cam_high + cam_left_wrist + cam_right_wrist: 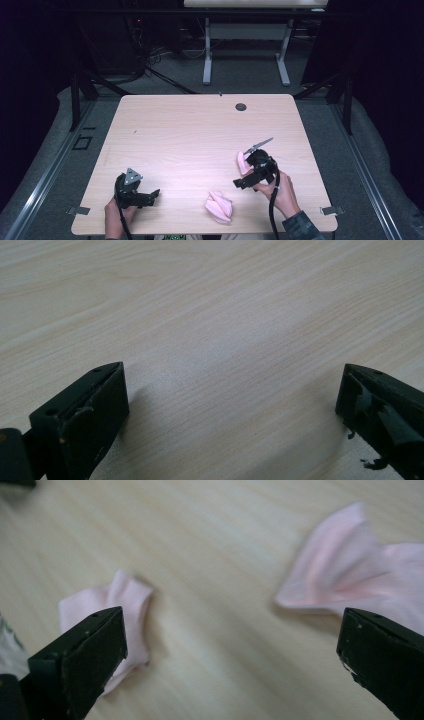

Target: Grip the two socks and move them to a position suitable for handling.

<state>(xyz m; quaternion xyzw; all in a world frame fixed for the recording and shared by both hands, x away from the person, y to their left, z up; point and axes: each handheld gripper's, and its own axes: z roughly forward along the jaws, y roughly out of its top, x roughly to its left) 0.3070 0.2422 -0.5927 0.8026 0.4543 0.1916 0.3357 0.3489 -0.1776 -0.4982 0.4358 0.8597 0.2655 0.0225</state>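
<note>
The right gripper [230, 645] is spread wide and holds nothing, low over the bench [190, 130] between two pink cloths [120, 615] [350, 575]. The left gripper [232, 400] is also wide apart, empty, over bare wood.

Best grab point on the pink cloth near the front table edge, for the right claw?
Take the pink cloth at its raised, bunched folds in the middle, coming straight down from above. It lies crumpled and low on the table, so the flat edges offer little. The right claw is open beside it.
</note>
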